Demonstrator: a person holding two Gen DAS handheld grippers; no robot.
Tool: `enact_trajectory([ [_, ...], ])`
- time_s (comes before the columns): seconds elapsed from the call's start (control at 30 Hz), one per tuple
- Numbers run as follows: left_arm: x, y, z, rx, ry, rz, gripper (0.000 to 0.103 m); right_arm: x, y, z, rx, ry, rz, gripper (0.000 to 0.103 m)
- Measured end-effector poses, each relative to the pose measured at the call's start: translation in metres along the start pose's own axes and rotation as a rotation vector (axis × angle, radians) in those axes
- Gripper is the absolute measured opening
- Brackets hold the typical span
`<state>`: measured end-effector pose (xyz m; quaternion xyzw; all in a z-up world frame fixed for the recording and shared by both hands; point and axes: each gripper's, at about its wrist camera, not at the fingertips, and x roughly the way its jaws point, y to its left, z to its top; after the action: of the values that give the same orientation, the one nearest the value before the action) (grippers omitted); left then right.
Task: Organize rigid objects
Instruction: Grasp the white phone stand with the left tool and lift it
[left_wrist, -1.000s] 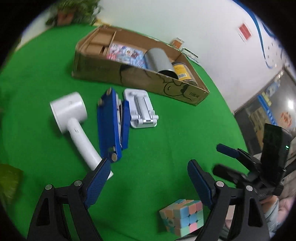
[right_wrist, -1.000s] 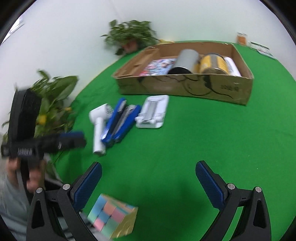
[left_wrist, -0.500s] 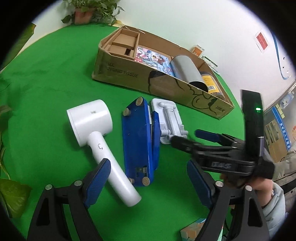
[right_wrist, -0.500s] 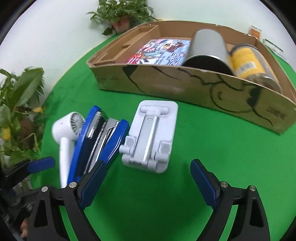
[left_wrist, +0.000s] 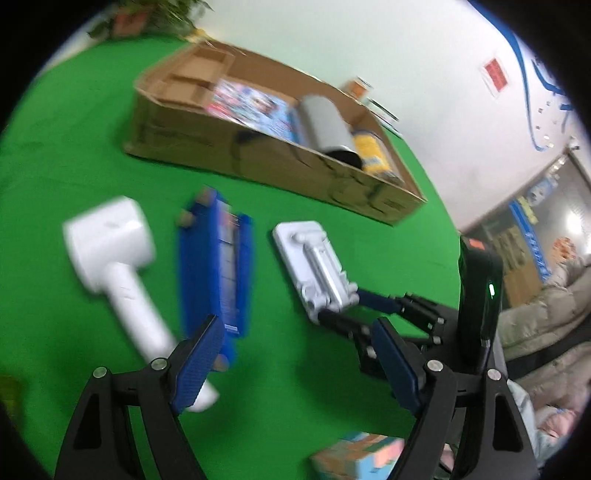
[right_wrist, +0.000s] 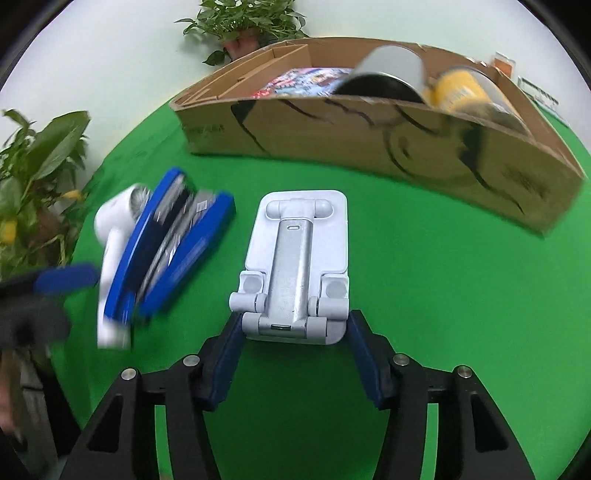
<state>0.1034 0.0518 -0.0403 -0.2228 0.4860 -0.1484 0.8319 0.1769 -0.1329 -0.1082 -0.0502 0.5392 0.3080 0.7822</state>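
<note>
A white phone stand (right_wrist: 299, 258) lies flat on the green cloth in front of the cardboard box (right_wrist: 369, 129). My right gripper (right_wrist: 295, 321) has its jaws closing on the stand's near hinged end, and both blue pads touch its sides; the left wrist view shows the same grip (left_wrist: 347, 306). Left of the stand lie a blue stapler (left_wrist: 216, 258) and a white hair dryer (left_wrist: 110, 236). My left gripper (left_wrist: 297, 328) hangs open above the cloth near the stapler's near end, with nothing between its fingers. A pastel puzzle cube (left_wrist: 354, 458) sits at the bottom edge.
The box holds a picture book (right_wrist: 306, 79), a grey cylinder (right_wrist: 391, 70) and a yellow can (right_wrist: 461, 92). Potted plants (right_wrist: 243, 22) stand behind the box and at the left (right_wrist: 40, 155). A person in a pale jacket (left_wrist: 535, 317) is at the right.
My right gripper came down and forward to the phone stand, and its jaws narrowed from wide open onto the stand's end. The left gripper drifted slightly right and stayed open.
</note>
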Motion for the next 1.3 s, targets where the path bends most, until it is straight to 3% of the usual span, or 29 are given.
enact_trajectory([
  [0.17,0.036,-0.033,-0.007,0.021,0.128,-0.147,0.082,-0.037,-0.024,-0.044,0.008,-0.03,0.001,0.057],
  [0.23,0.049,-0.047,-0.007,0.037,0.157,-0.174,0.082,-0.058,-0.032,-0.056,0.017,-0.097,-0.008,0.079],
  [0.27,0.056,-0.053,-0.007,0.04,0.174,-0.188,0.082,-0.064,-0.032,-0.06,0.019,-0.129,-0.011,0.098],
  [0.3,0.062,-0.056,-0.005,0.04,0.187,-0.193,0.082,-0.067,-0.031,-0.062,0.009,-0.154,-0.023,0.101],
  [0.47,0.096,-0.063,0.002,-0.012,0.263,-0.206,0.082,-0.061,-0.029,-0.063,-0.018,-0.187,-0.093,0.099],
  [0.53,0.101,-0.06,0.0,-0.047,0.284,-0.215,0.082,-0.054,-0.027,-0.061,-0.011,-0.186,-0.094,0.093],
  [0.6,0.104,-0.057,0.0,-0.071,0.292,-0.236,0.081,-0.047,-0.022,-0.059,-0.026,-0.168,-0.102,0.076],
  [0.67,0.106,-0.057,-0.002,-0.096,0.295,-0.254,0.081,-0.041,-0.017,-0.06,-0.041,-0.156,-0.109,0.074],
  [0.73,0.109,-0.055,-0.003,-0.109,0.297,-0.258,0.074,-0.038,-0.015,-0.06,-0.04,-0.159,-0.113,0.072],
  [0.77,0.112,-0.054,-0.005,-0.124,0.308,-0.261,0.073,-0.036,-0.015,-0.06,-0.041,-0.153,-0.105,0.064],
  [0.97,0.118,-0.046,-0.006,-0.152,0.303,-0.27,0.064,-0.037,-0.015,-0.059,0.029,-0.13,-0.11,0.063],
  [1.07,0.118,-0.043,-0.005,-0.148,0.298,-0.255,0.053,-0.039,-0.017,-0.058,0.081,-0.119,-0.097,0.063],
  [1.13,0.119,-0.04,-0.004,-0.146,0.294,-0.239,0.039,-0.04,-0.022,-0.057,0.126,-0.115,-0.067,0.063],
  [1.2,0.119,-0.036,-0.003,-0.149,0.294,-0.235,0.032,-0.04,-0.025,-0.057,0.153,-0.114,-0.05,0.063],
  [1.3,0.12,-0.034,-0.002,-0.16,0.294,-0.254,0.032,-0.04,-0.028,-0.057,0.196,-0.106,-0.022,0.063],
])
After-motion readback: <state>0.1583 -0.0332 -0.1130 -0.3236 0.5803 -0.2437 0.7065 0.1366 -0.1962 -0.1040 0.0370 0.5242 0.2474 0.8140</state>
